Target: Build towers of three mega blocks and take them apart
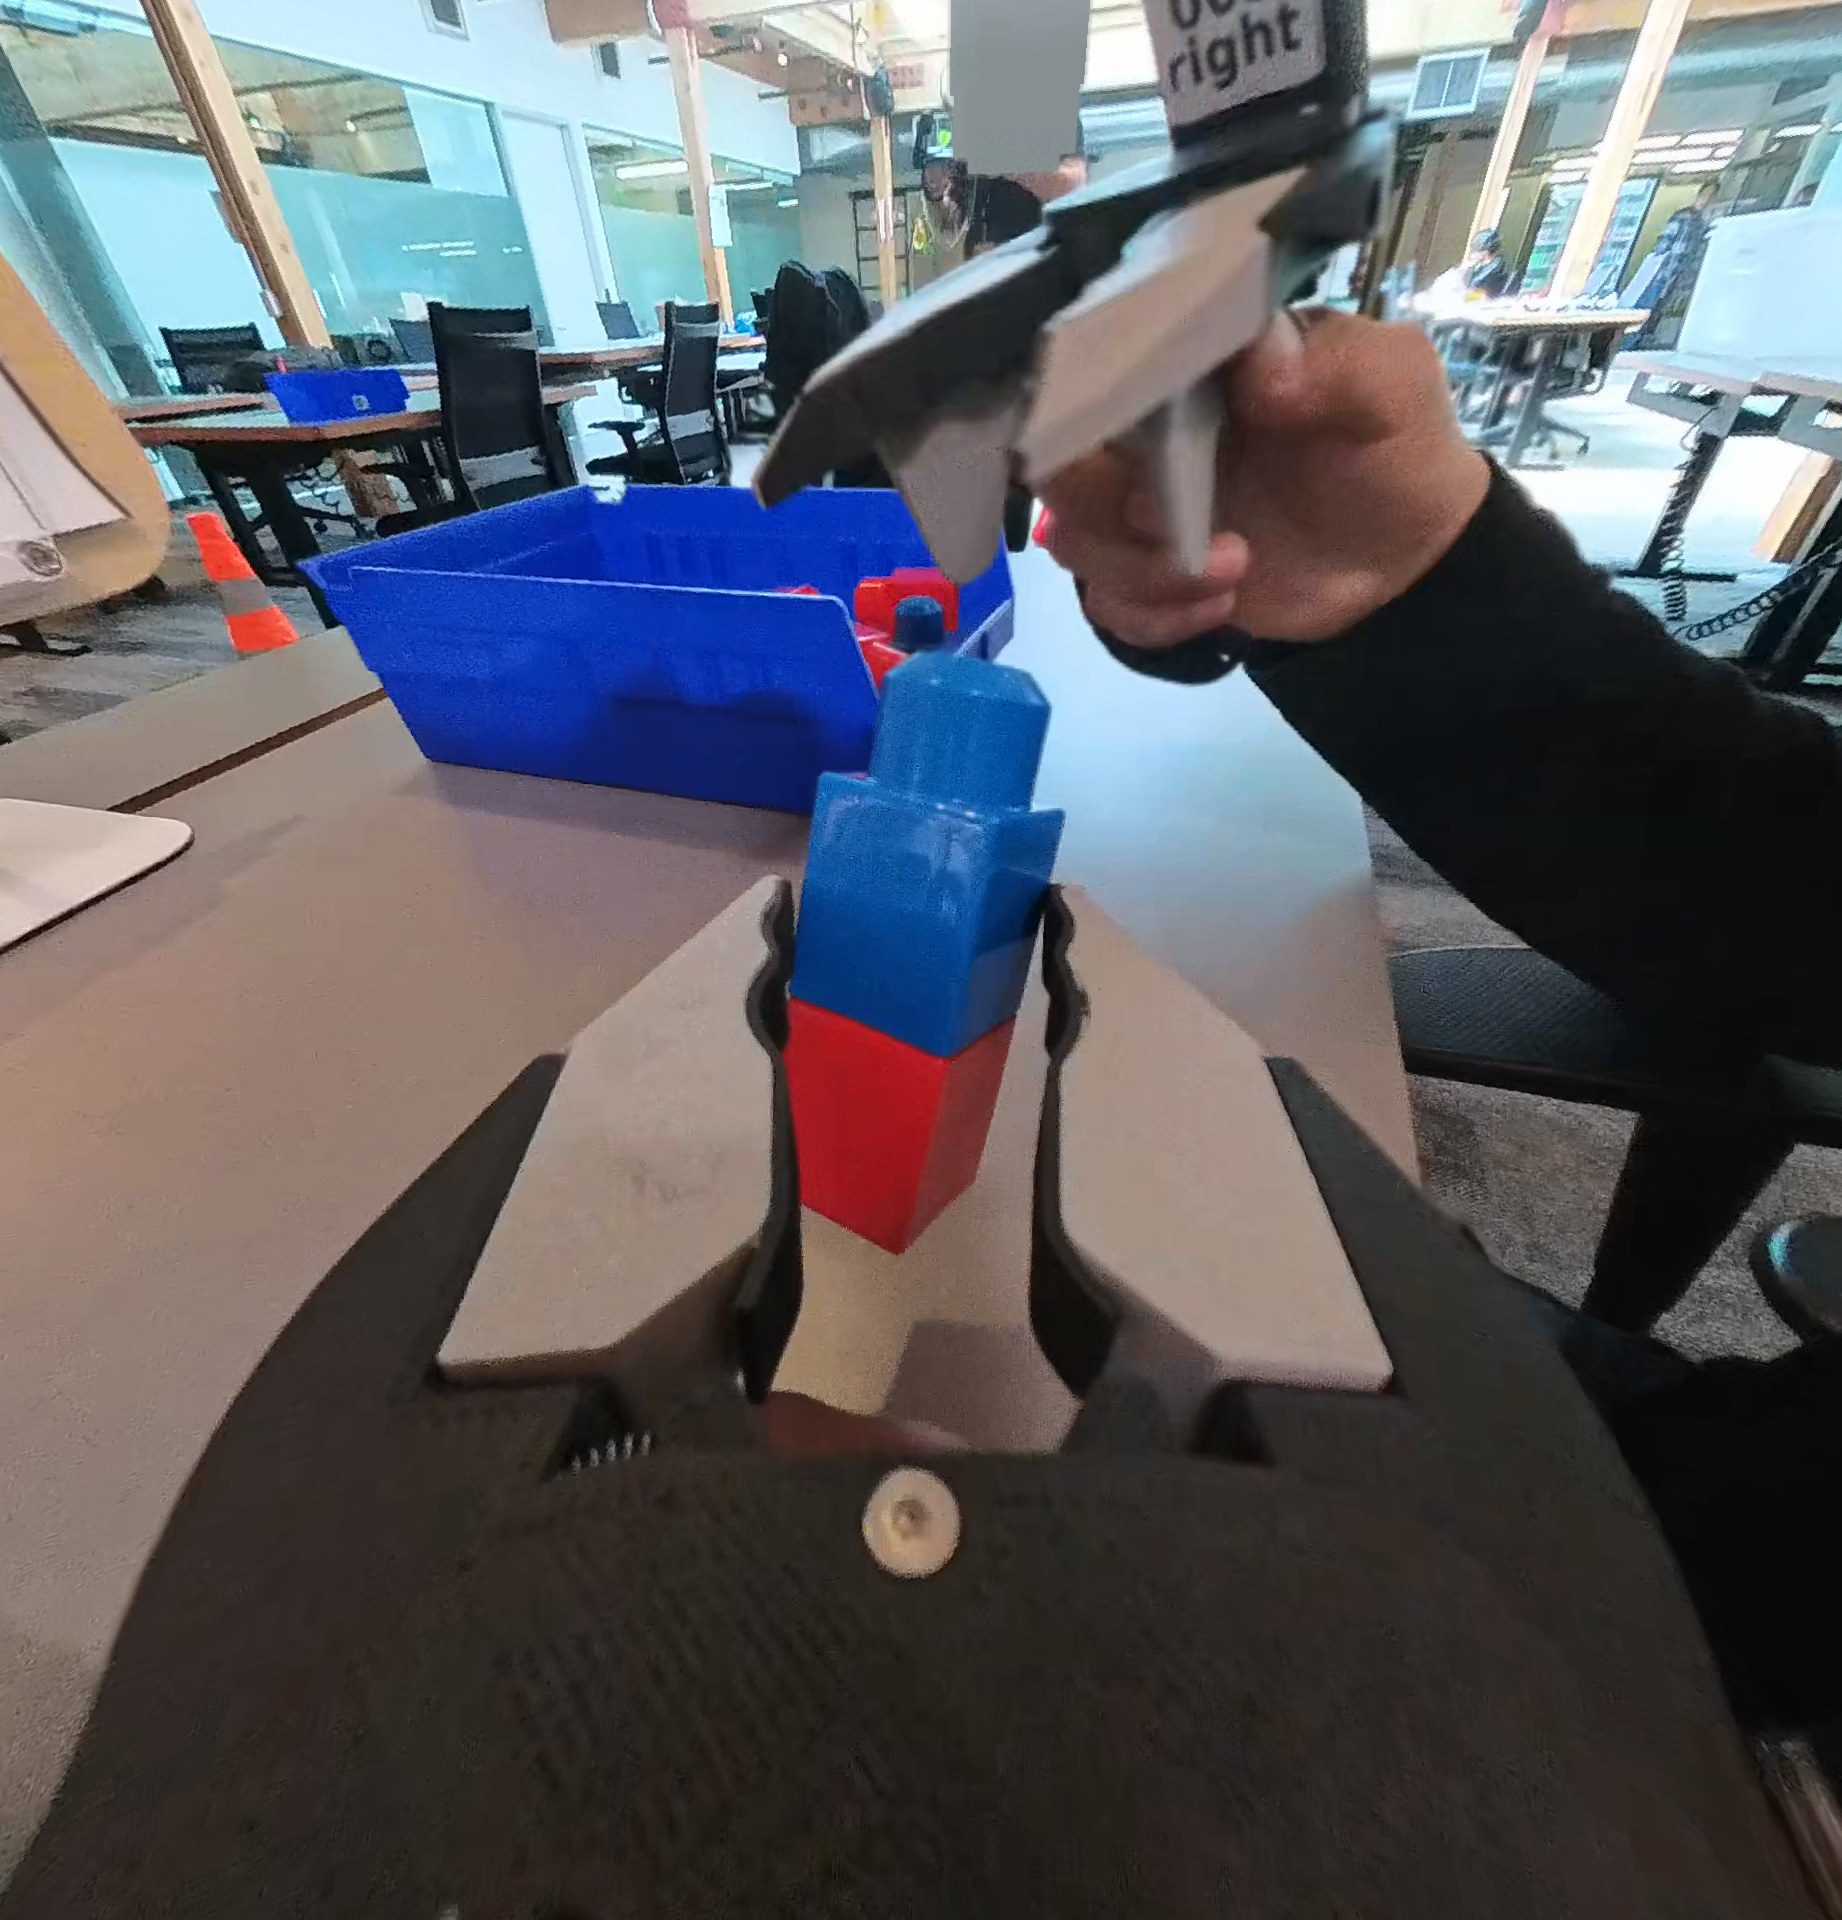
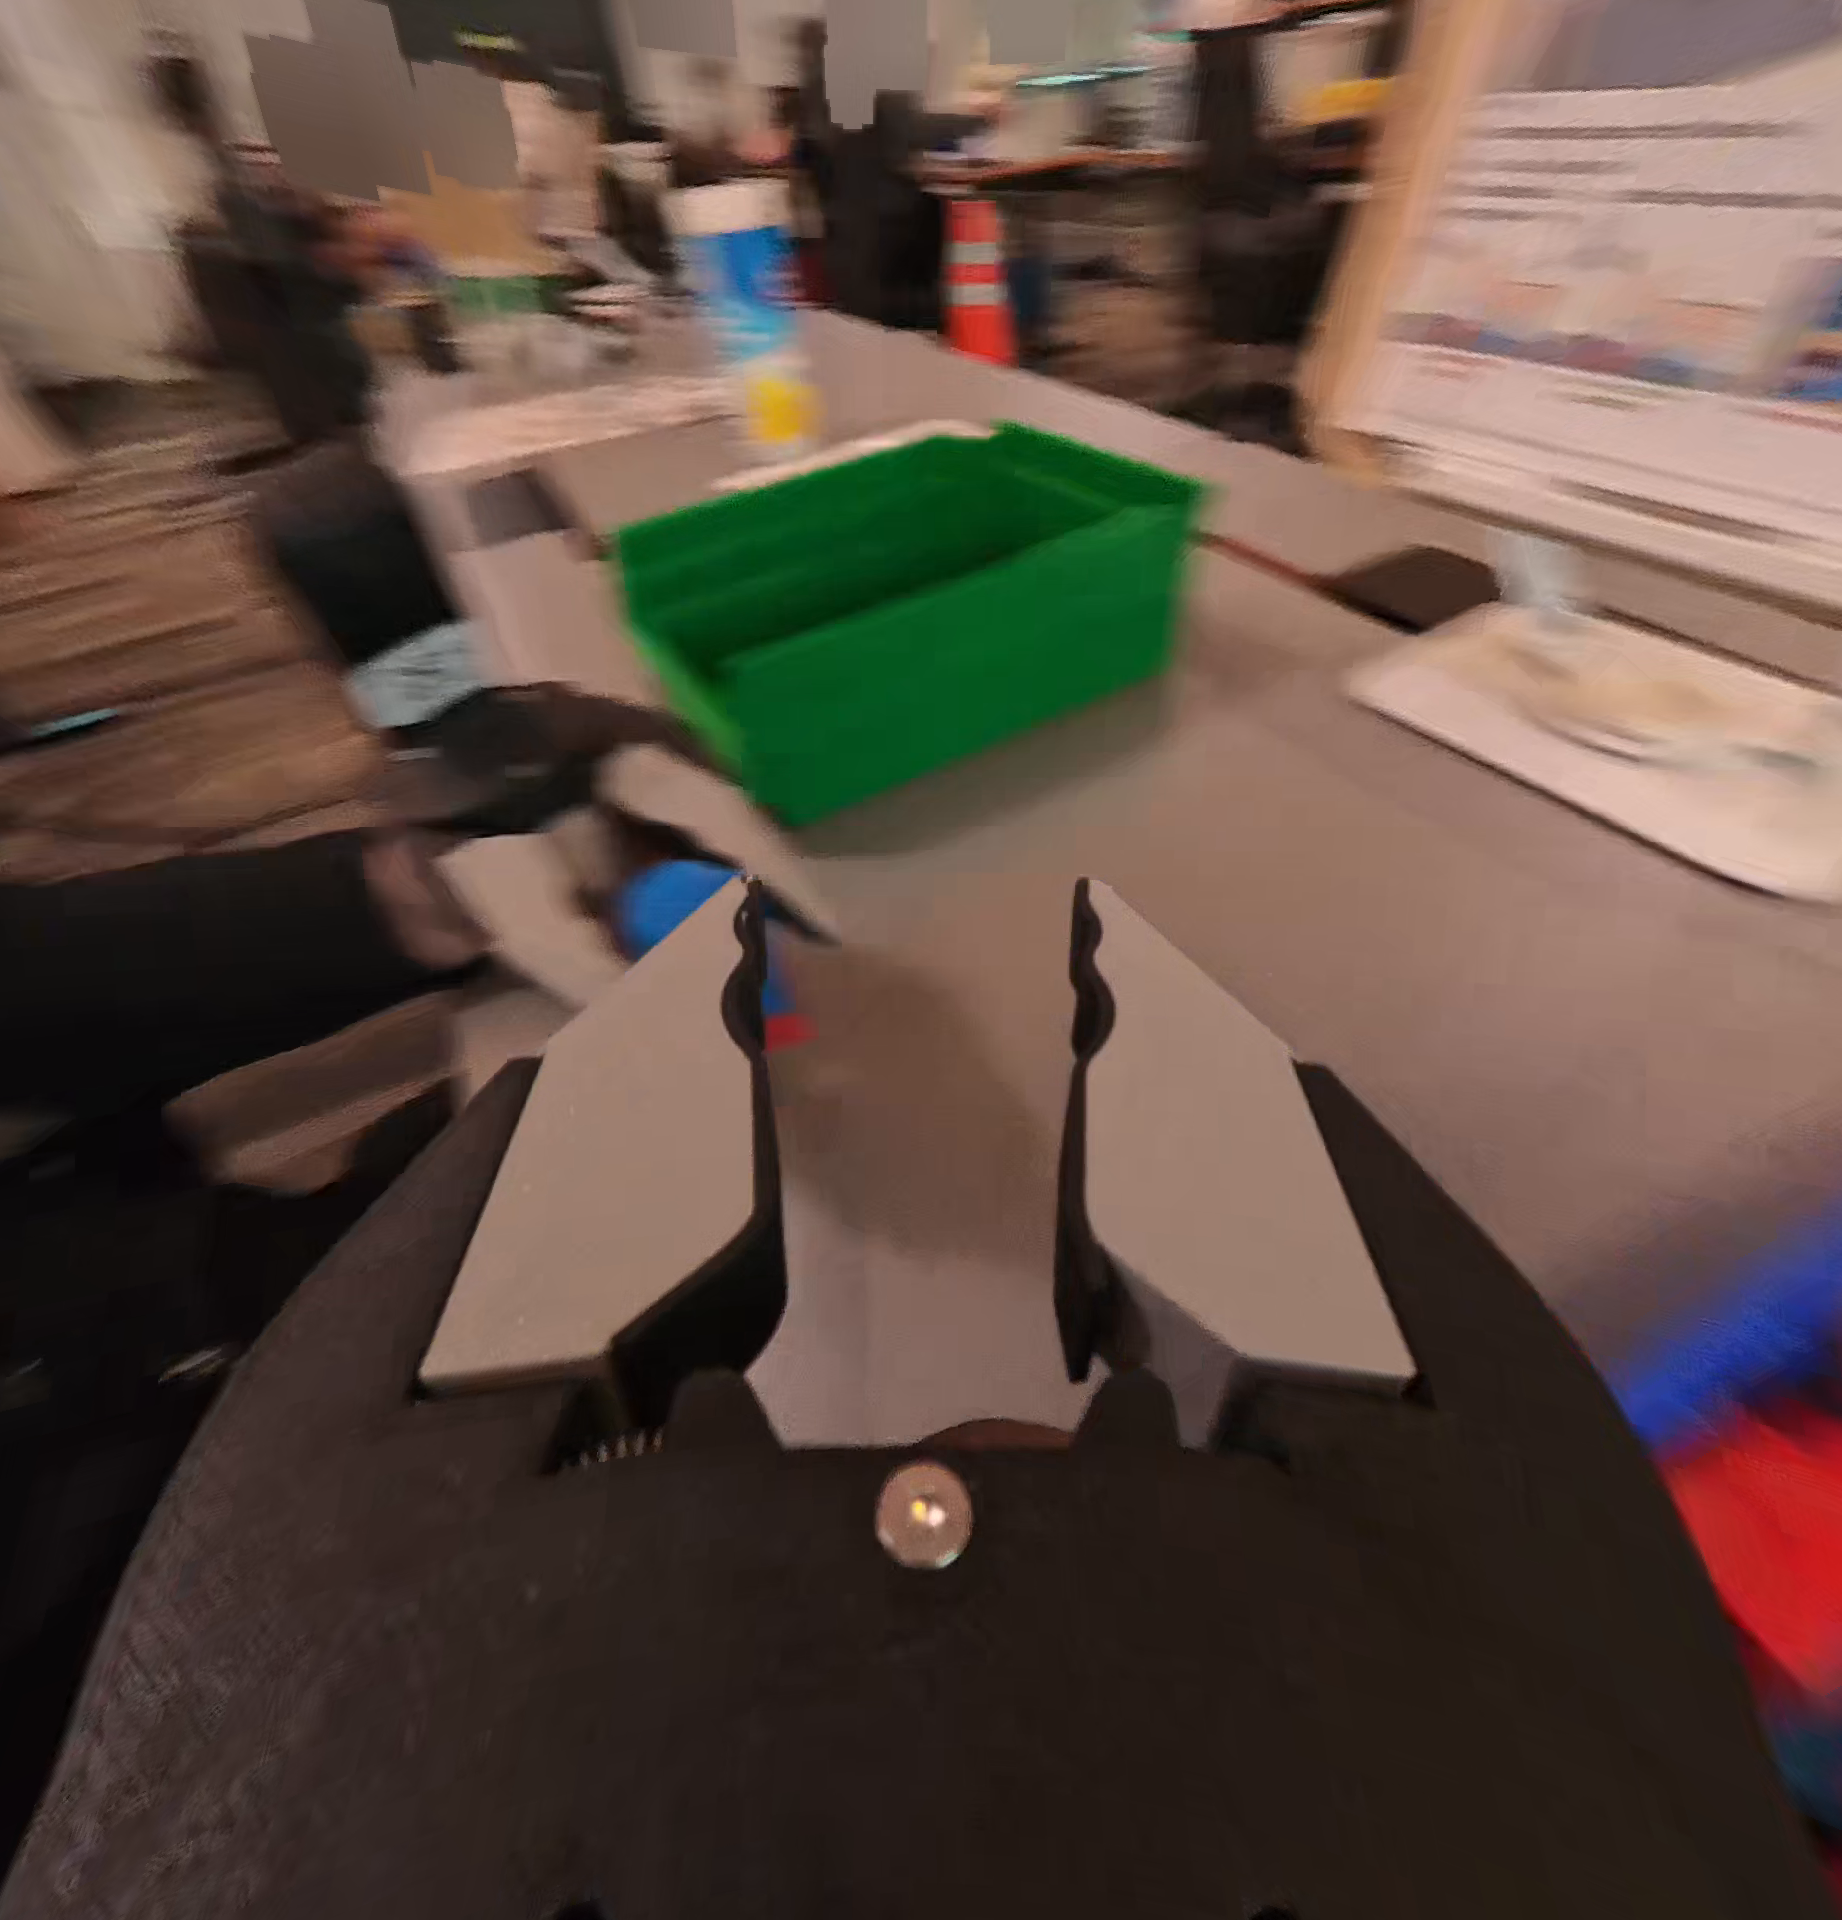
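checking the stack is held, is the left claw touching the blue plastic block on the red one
Touching. The left wrist view shows the left claw closed on the blue plastic block atop the red plastic block, both fingers pressed against its sides with no gap.

My grey bench (image 1: 273, 1018) carries a blue bin (image 1: 605, 665) straight ahead in the left wrist view, and a white pad (image 1: 55, 873) lies flat near its left edge. Past that edge an orange traffic cone (image 1: 236, 587) stands on the floor, with black office chairs (image 1: 491, 405) pulled up to long desks behind it. In my blurred right wrist view a green bin (image 2: 917, 613) sits on the bench, a white and blue canister (image 2: 756, 322) upright behind it, and a white mat (image 2: 1623, 748) to its right
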The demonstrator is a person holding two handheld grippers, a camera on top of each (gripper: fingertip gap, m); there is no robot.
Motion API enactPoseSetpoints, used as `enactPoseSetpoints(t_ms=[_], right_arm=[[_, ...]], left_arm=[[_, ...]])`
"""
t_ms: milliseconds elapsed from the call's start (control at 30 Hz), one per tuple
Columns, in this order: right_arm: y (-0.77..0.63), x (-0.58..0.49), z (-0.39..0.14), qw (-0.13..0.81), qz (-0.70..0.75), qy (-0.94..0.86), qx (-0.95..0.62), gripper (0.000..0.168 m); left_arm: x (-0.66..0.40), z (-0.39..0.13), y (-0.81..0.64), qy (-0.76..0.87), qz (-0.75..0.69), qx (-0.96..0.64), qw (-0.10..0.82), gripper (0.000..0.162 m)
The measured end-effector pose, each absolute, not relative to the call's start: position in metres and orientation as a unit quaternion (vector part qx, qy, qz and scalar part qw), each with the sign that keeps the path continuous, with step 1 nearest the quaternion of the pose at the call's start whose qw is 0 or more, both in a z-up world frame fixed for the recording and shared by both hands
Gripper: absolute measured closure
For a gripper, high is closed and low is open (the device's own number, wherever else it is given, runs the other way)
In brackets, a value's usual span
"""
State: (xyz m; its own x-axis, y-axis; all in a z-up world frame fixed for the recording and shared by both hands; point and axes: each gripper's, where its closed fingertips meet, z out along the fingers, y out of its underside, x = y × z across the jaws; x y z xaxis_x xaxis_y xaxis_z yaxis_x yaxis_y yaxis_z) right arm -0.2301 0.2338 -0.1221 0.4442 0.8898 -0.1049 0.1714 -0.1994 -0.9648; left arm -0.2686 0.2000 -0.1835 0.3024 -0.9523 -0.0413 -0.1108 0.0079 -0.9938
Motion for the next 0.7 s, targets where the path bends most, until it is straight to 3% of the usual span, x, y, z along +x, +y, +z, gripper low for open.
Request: enactPoseSetpoints(t_ms=[133, 267, 533, 700], right_arm=[[0.192, -0.290, -0.134, 0.453, 0.384, -0.472, -0.652, 0.109], [0.196, -0.308, -0.153, 0.449, 0.341, -0.481, -0.672, 0.138], [0.190, -0.305, -0.132, 0.462, 0.381, -0.463, -0.653, 0.139], [0.182, -0.304, -0.133, 0.447, 0.394, -0.478, -0.646, 0.139]], left_arm=[[-0.272, -0.180, 0.202, 0.437, -0.391, -0.593, 0.552, 0.116], [-0.273, -0.176, 0.199, 0.439, -0.397, -0.582, 0.558, 0.117], [-0.271, -0.180, 0.195, 0.452, -0.393, -0.578, 0.554, 0.113], [-0.265, -0.190, 0.187, 0.486, -0.374, -0.575, 0.542, 0.119]])
